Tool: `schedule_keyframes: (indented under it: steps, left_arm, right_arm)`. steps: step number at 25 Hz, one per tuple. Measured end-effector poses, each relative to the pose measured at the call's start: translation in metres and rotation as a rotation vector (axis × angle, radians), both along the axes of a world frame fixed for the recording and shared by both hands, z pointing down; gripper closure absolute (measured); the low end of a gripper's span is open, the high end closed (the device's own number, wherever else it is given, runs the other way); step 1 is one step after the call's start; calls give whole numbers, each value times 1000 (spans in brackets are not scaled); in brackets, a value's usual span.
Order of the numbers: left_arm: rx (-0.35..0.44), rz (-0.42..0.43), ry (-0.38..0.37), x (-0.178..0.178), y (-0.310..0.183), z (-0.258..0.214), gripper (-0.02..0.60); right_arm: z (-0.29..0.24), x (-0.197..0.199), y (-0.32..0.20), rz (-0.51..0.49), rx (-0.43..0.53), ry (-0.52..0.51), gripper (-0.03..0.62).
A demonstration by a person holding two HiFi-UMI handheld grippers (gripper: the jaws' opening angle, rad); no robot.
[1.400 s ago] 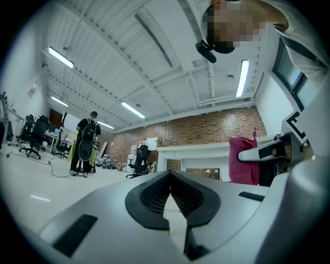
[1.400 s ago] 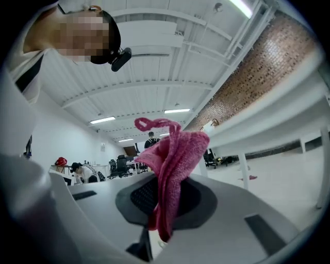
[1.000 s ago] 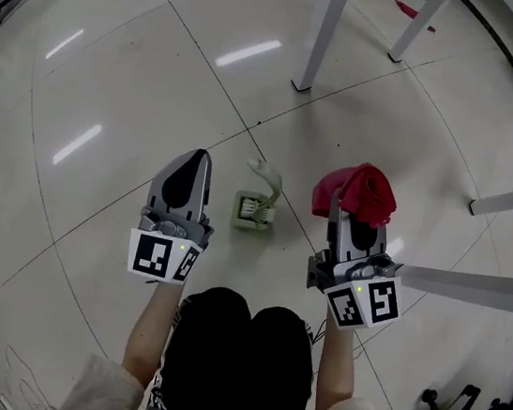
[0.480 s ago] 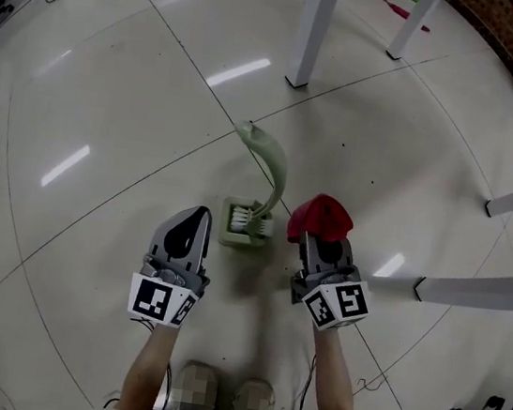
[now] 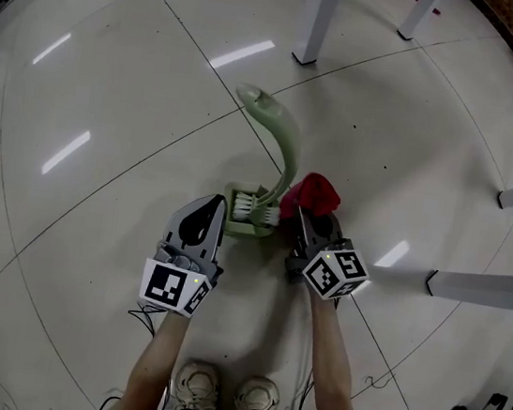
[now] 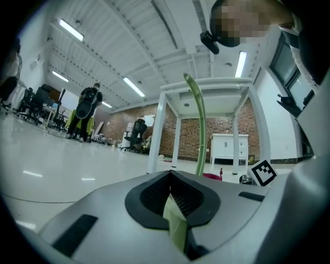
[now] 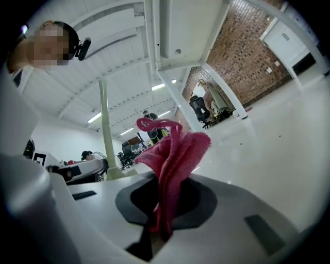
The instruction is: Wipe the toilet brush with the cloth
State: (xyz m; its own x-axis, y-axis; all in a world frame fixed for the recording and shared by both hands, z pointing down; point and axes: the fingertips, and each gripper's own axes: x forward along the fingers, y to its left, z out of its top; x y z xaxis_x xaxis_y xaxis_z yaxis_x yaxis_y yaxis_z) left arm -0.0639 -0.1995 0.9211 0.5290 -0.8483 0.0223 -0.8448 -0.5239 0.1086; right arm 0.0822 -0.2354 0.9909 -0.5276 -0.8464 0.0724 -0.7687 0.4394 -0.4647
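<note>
Underfoot, the glossy pale floor (image 5: 112,84) fills the head view, crossed by thin dark seams. White table legs (image 5: 318,18) stand at the top centre, and a white bar (image 5: 491,287) reaches in from the right edge.

Just below the middle of the frame the toilet brush (image 5: 288,152) stands upright in its pale green holder (image 5: 237,226). Its white bristles are down in the holder, and its curved green handle arches up and to the left.

The left gripper (image 5: 207,204) sits just left of the holder, close beside it, with its jaws pressed together. In its own view a pale green sliver shows at their seam; what it is I cannot tell.

The right gripper (image 5: 309,218) sits just right of the holder, jaws clamped on the red cloth (image 5: 313,194). The cloth bunches out beyond the tips, right beside the lower handle.
</note>
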Motion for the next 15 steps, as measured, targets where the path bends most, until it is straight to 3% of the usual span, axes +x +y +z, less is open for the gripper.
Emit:
schedule_keyframes:
  steps: [11,15]
  left_arm:
    - [-46,-19,17,-2,10,18,577]
    - [-34,-12,16,0,11,16,577]
  right_arm:
    - [12,4,63,34,-111,-9,562]
    - [8,8,79,56,-108,-15,562]
